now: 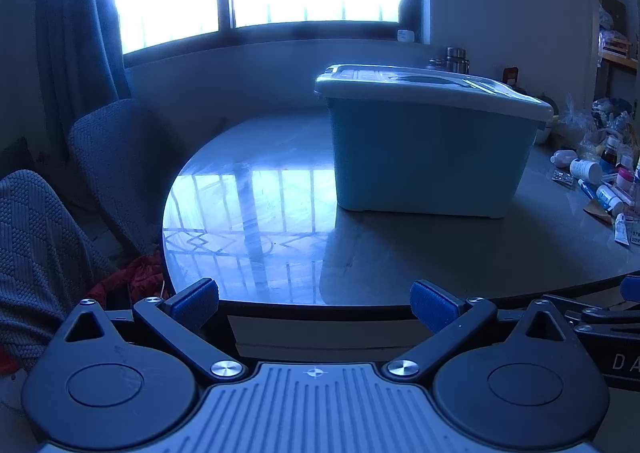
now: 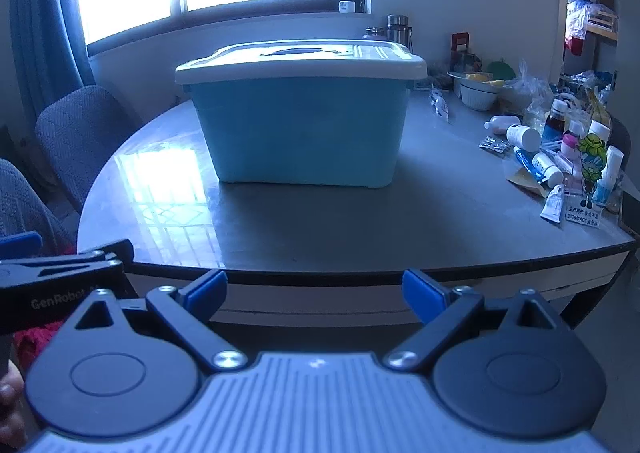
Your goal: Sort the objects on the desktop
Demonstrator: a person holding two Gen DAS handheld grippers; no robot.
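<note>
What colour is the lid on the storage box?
White, over a light blue storage box; the lid shows best in the right wrist view.

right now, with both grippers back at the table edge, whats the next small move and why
Probably bring the left gripper forward to the storage box's white lid. The lid sits shut on the blue storage box, both grippers are open and empty, and the small bottles and tubes lying loose to the right have nowhere to go until it is off.
</note>
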